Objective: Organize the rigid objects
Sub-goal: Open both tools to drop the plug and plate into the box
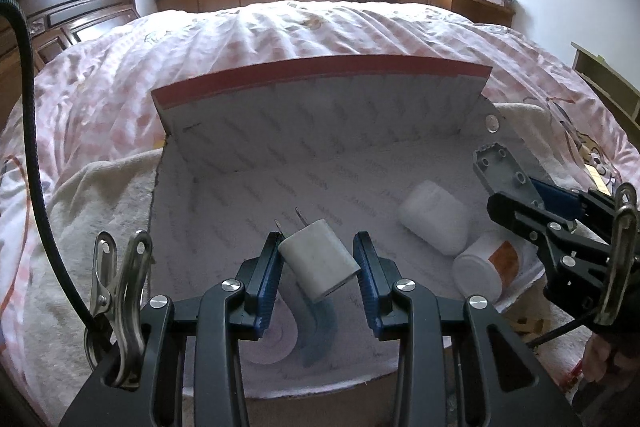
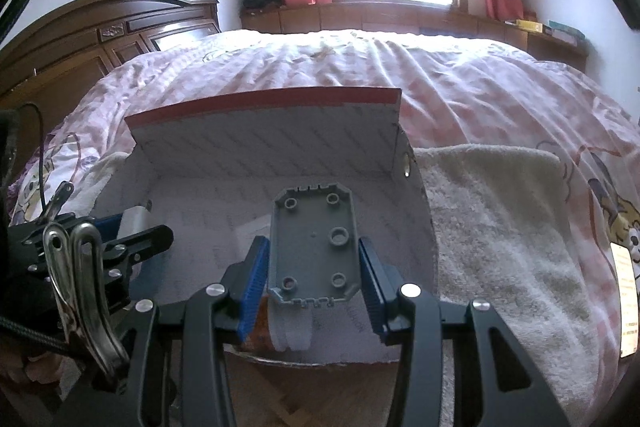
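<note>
Left hand-held gripper (image 1: pixel 318 259) is clamped on a white plug adapter (image 1: pixel 318 261), prongs pointing away, hanging over the open box (image 1: pixel 320 115). Over on the right, the right hand-held gripper (image 2: pixel 312 267) grips a grey plastic plate (image 2: pixel 312 247) by its long edges — studded face up, also above the box.

Further out, two things already lie on the box floor at the right: a white jar (image 1: pixel 434 221) on its side, and nearer, a white bottle with an orange label (image 1: pixel 486 269) just beside it. The box sits on a cream towel (image 2: pixel 500 227) on the pink-checked bed (image 1: pixel 320 31), lid standing up at the far side.

This looks like the drop-off step — both pieces carried in together. Next move calls for lowering each onto bare box floor, clear of the jar and bottle, then letting go.
</note>
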